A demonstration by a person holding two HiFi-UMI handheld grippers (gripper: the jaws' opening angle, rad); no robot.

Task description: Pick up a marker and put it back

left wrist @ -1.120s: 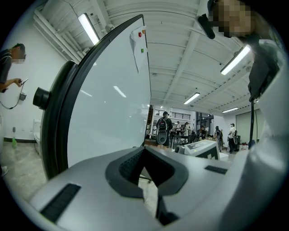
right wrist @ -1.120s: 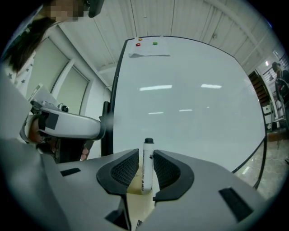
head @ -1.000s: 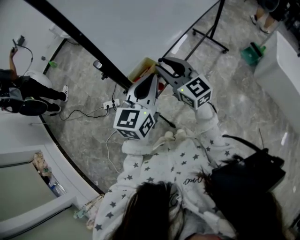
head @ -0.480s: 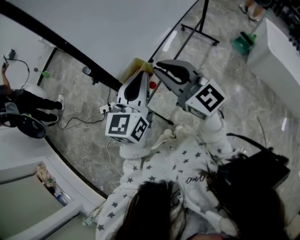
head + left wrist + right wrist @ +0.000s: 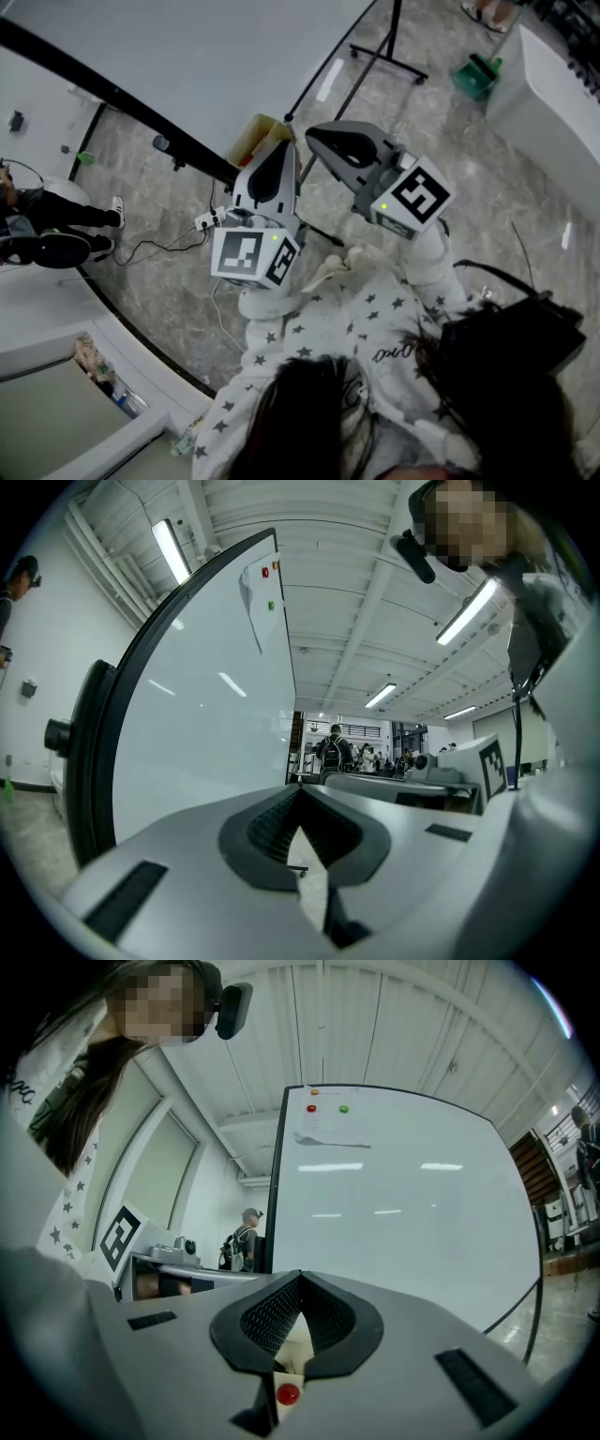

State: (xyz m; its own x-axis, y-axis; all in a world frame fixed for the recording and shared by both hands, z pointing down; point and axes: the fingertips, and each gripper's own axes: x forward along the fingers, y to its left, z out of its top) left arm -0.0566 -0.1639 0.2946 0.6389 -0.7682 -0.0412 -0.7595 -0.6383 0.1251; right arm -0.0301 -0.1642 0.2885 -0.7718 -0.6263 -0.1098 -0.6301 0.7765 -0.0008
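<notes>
In the head view, a person point(image 5: 356, 328) in a star-print top holds both tools up toward a big whiteboard point(image 5: 216, 56). The left gripper point(image 5: 287, 150) points its nose at the board's black lower edge. The right gripper point(image 5: 317, 133) sits just beside it, and the two noses are near each other. A pale yellow box point(image 5: 248, 141) shows at that edge, just beside the left gripper's nose. The marker itself is hidden here (the two tools cover that spot). A green dustpan point(image 5: 473, 75) lies well apart on the marble floor point(image 5: 159, 272).

In the left gripper view, the jaws are together. Their dark ribbed pads point(image 5: 272, 822) meet at the tips and nothing is between them. The slim gap lower down shows only floor. The whiteboard rises on the left in its black frame, with small magnets point(image 5: 271, 605) near its top corner.

In the right gripper view, the jaws are closing and the pads point(image 5: 272, 1316) already meet at the tips, so they read as shut. Through the gap beneath the tips shows the round red end of the marker point(image 5: 288, 1394), set against the cream-yellow box. It lies below and beyond where the pads meet, so nothing is held between them. Whether any part of the tool touches it cannot be told. The whiteboard fills the right side, with a taped sheet point(image 5: 328, 1138) under its magnets
</notes>
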